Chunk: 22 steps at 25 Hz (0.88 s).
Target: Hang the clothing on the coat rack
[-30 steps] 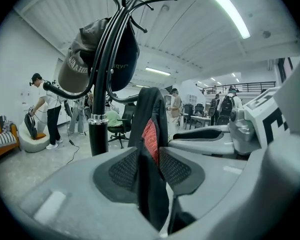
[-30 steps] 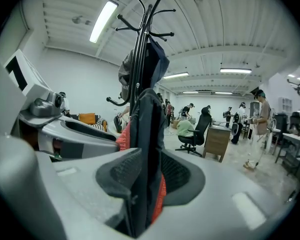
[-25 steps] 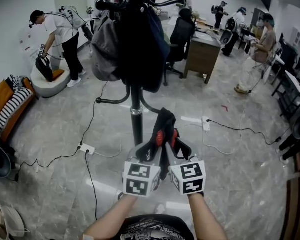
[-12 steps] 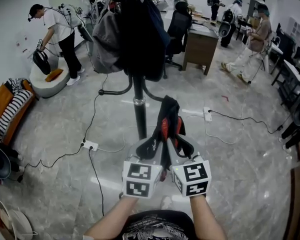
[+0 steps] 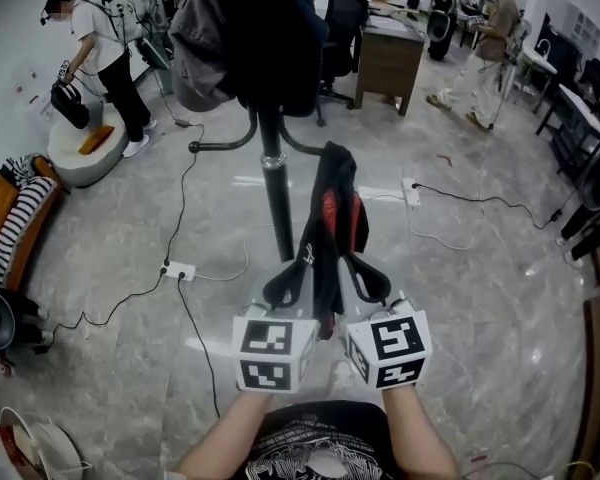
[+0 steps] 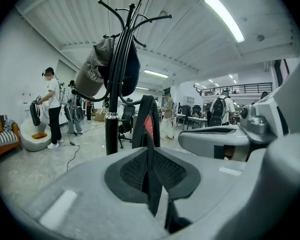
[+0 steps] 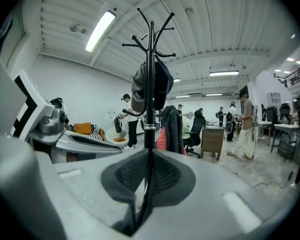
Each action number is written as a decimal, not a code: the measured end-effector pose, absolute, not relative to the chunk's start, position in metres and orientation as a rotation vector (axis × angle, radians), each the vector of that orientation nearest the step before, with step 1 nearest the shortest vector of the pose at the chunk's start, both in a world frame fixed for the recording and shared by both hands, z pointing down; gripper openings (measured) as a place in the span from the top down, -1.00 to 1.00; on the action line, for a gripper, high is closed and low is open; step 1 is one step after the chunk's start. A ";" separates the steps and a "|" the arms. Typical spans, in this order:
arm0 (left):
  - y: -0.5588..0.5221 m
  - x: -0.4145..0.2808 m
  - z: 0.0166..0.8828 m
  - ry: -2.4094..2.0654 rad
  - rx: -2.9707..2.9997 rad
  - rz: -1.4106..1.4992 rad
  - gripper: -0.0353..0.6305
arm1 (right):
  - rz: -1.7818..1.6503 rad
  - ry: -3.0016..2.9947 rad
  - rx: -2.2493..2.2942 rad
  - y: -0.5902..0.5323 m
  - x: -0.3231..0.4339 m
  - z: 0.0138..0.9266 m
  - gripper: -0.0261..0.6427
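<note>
The left gripper (image 5: pixel 288 286) and the right gripper (image 5: pixel 365 280), side by side, are both closing their narrow jaws on folds of the same black garment (image 5: pixel 332 213) with a red lining. It stands up from them just beside the pole of the coat rack (image 5: pixel 273 193), below the dark clothes (image 5: pixel 270 38) hanging there.

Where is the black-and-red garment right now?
Centre of the head view: the garment rises between the left gripper and right gripper, whose jaws are closing on it, just right of the coat rack pole.
</note>
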<state>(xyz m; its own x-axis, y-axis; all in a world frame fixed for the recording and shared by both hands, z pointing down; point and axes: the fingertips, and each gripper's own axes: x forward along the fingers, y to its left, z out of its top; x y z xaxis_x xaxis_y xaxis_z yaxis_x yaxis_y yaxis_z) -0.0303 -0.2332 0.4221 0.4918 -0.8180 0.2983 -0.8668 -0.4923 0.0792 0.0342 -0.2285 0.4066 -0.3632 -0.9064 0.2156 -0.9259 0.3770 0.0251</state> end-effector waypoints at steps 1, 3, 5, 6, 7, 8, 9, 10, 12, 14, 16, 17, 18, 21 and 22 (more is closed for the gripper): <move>-0.229 -0.031 0.424 -1.440 2.513 0.325 0.79 | 0.156 -2.438 1.645 -0.224 0.033 0.408 0.86; -0.222 -0.031 0.425 -1.424 2.517 0.323 0.81 | 0.163 -2.439 1.636 -0.215 0.027 0.411 0.88; -0.215 -0.029 0.426 -1.407 2.526 0.324 0.84 | 0.168 -2.444 1.618 -0.206 0.019 0.414 0.90; -0.211 -0.029 0.427 -1.401 2.531 0.323 0.86 | 0.170 -2.446 1.606 -0.201 0.015 0.416 0.90; -0.208 -0.029 0.426 -1.397 2.535 0.322 0.88 | 0.170 -2.447 1.595 -0.197 0.011 0.417 0.91; -0.204 -0.029 0.426 -1.396 2.537 0.317 0.88 | 0.166 -2.448 1.587 -0.193 0.008 0.417 0.92; -0.201 -0.029 0.426 -1.396 2.537 0.307 0.88 | 0.161 -2.447 1.582 -0.189 0.005 0.417 0.92; -0.198 -0.030 0.426 -1.398 2.536 0.295 0.88 | 0.155 -2.447 1.581 -0.186 0.003 0.416 0.92; -0.192 -0.033 0.426 -1.404 2.533 0.282 0.88 | 0.152 -2.444 1.591 -0.181 0.003 0.416 0.92; -0.185 -0.036 0.428 -1.403 2.530 0.294 0.88 | 0.166 -2.432 1.610 -0.176 0.006 0.418 0.92; -0.176 -0.037 0.430 -1.401 2.529 0.298 0.88 | 0.185 -2.421 1.622 -0.169 0.009 0.420 0.92; -0.173 -0.038 0.430 -1.403 2.530 0.297 0.88 | 0.190 -2.422 1.622 -0.166 0.008 0.421 0.92; -0.170 -0.040 0.430 -1.406 2.531 0.296 0.88 | 0.190 -2.424 1.620 -0.164 0.007 0.421 0.92; -0.162 -0.043 0.431 -1.411 2.526 0.293 0.88 | 0.181 -2.426 1.611 -0.158 0.003 0.422 0.92; -0.160 -0.043 0.431 -1.412 2.525 0.290 0.88 | 0.179 -2.425 1.611 -0.156 0.002 0.421 0.92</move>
<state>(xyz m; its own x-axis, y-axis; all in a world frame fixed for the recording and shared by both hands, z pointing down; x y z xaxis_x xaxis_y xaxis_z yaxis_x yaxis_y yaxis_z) -0.0435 -0.1599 0.4315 0.5152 -0.8088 0.2836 -0.8551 -0.5074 0.1065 0.0022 -0.1556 0.4215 -0.3725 -0.8930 0.2524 -0.9204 0.3904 0.0227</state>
